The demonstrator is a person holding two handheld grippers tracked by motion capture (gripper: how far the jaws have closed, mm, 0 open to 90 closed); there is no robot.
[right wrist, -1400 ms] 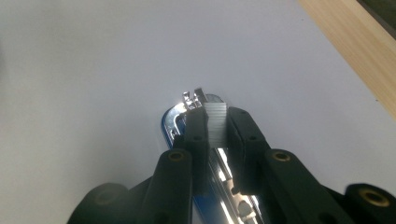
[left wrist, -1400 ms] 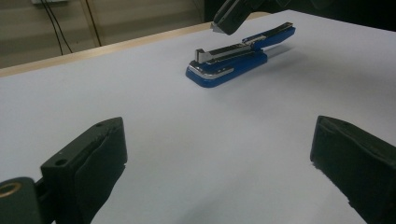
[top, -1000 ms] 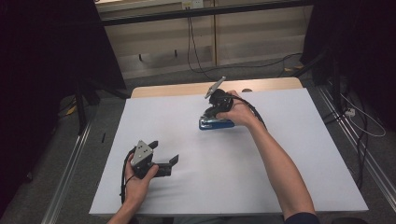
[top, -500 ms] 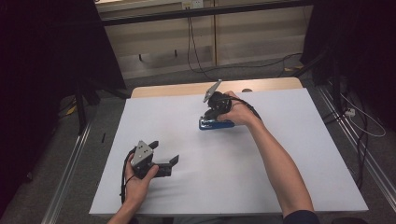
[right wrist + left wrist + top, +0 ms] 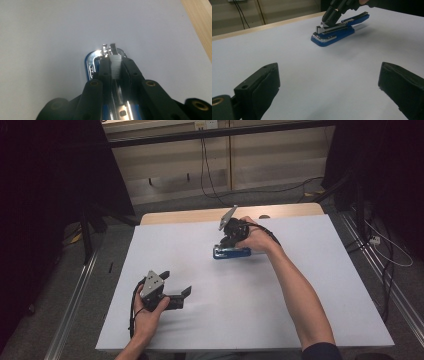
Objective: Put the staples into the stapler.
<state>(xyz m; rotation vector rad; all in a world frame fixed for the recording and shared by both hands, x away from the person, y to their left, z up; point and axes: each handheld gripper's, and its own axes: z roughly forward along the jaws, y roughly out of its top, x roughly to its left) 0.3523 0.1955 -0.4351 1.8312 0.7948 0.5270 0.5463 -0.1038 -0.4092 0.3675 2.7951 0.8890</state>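
The right gripper (image 5: 115,65) pinches a strip of staples (image 5: 115,67) over the open stapler (image 5: 231,252) to load it, while the left gripper (image 5: 329,82) rests wide open and empty.

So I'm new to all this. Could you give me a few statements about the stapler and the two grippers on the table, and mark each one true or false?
1. The stapler is blue. True.
2. The right gripper holds a strip of staples over the stapler. True.
3. The left gripper is shut on the stapler. False: it is open and well apart from the stapler, nearer the person.
4. The stapler lies on the floor. False: it lies on the white table.
5. The stapler's top is lifted open. True.
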